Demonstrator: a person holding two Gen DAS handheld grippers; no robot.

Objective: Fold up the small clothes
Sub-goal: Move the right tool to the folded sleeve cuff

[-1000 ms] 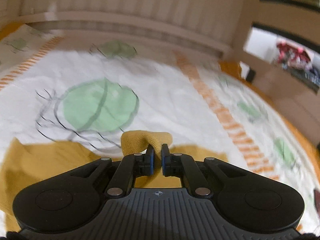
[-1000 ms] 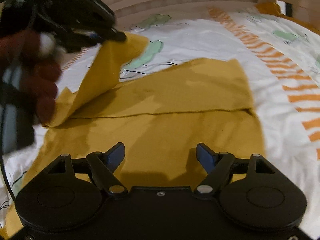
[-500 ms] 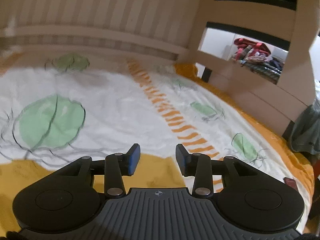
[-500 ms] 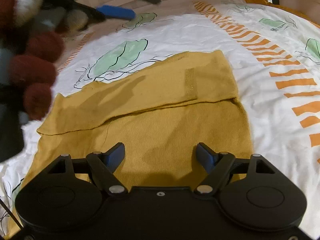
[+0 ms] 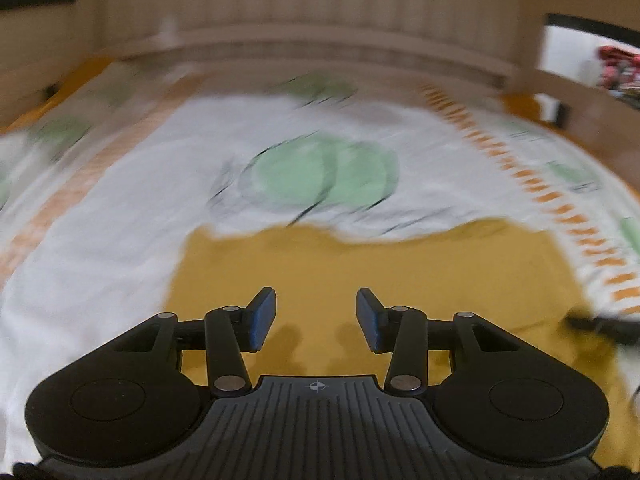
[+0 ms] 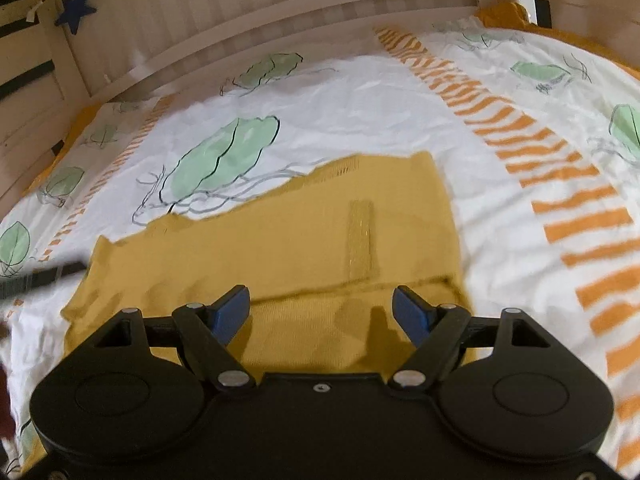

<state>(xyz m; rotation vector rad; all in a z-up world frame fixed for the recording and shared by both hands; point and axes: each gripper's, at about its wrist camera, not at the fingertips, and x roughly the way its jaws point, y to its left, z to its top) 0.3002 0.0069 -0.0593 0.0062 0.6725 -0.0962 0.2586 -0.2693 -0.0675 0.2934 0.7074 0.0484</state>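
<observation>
Mustard garment (image 6: 304,240) lies flat on the bed sheet (image 6: 360,112), directly ahead of and beneath both sets of jaws, long axis crosswise to them. Right gripper (image 6: 321,312) jaws apart, empty, nearer the folded edge. Left gripper (image 5: 316,316) likewise apart, empty. Wooden headboard (image 6: 280,8) beyond.

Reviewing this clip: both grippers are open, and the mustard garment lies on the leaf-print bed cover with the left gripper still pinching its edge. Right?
Not quite. The left gripper pinches nothing: the left wrist view shows its jaws apart above the mustard garment, with no cloth between them. The rest holds: the right gripper is open too, and the garment lies on the leaf-print bed cover.
</observation>
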